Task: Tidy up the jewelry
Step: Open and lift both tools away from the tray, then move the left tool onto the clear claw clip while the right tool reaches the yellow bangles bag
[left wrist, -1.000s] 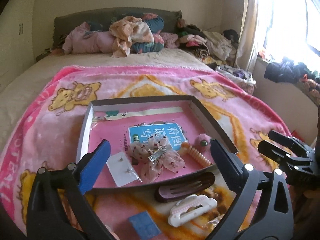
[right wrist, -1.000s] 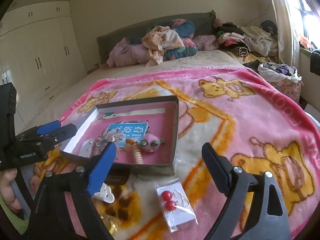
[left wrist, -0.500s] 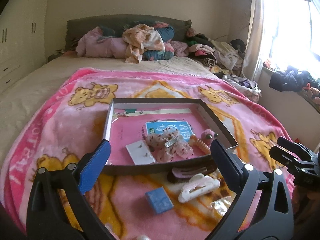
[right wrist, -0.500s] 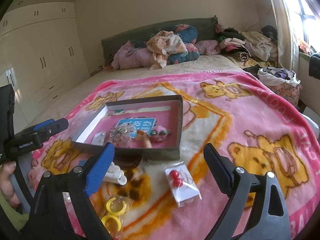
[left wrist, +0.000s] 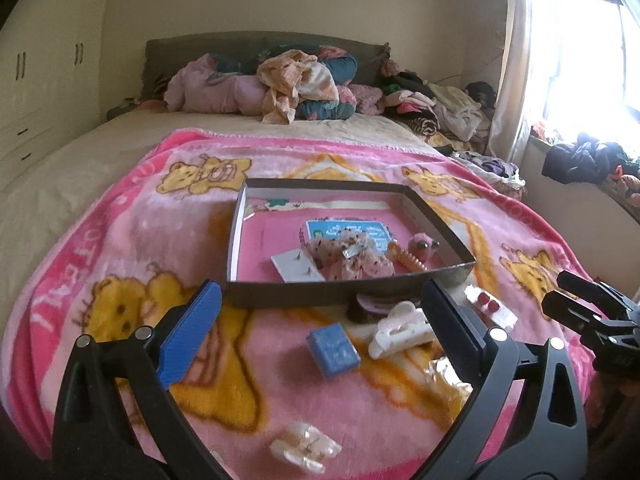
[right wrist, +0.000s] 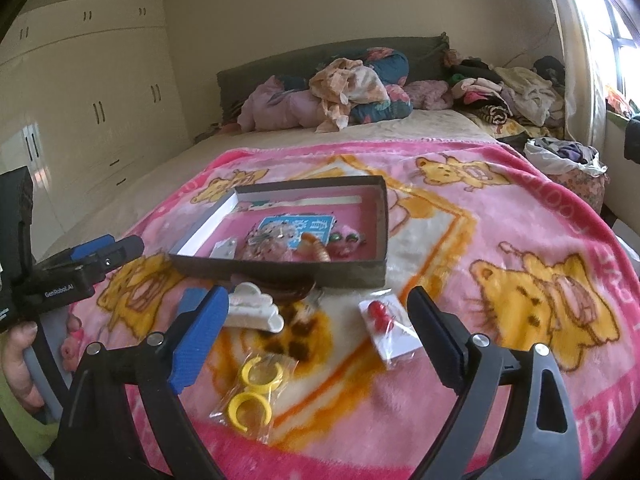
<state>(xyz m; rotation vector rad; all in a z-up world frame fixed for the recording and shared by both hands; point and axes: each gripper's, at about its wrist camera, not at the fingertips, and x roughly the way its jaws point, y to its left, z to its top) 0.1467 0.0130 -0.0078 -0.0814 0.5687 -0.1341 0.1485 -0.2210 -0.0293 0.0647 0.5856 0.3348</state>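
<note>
A shallow grey box (left wrist: 240, 240) (right wrist: 384, 224) with a pink floor sits on the pink blanket. It holds an earring card (left wrist: 296, 266), a sheer bow clip (left wrist: 348, 258), an orange spiral tie (left wrist: 408, 258) and a pink pompom (left wrist: 422, 245). In front of it lie a brown hair clip (left wrist: 370, 306), a white claw clip (left wrist: 400, 326) (right wrist: 252, 310), a blue square (left wrist: 332, 350), a red earring card (right wrist: 386, 326) and bagged yellow rings (right wrist: 250, 390). My left gripper (left wrist: 324, 316) and right gripper (right wrist: 316, 334) are open and empty, above these items.
A clear clip (left wrist: 306, 448) lies near the blanket's front edge. A clothes pile (left wrist: 288, 80) sits at the headboard. White wardrobes (right wrist: 80, 92) stand to the left. More clothes (left wrist: 440, 108) lie by the window.
Both grippers have drawn back and risen from the box. More loose items in front of the box have come into view. Both stay open.
</note>
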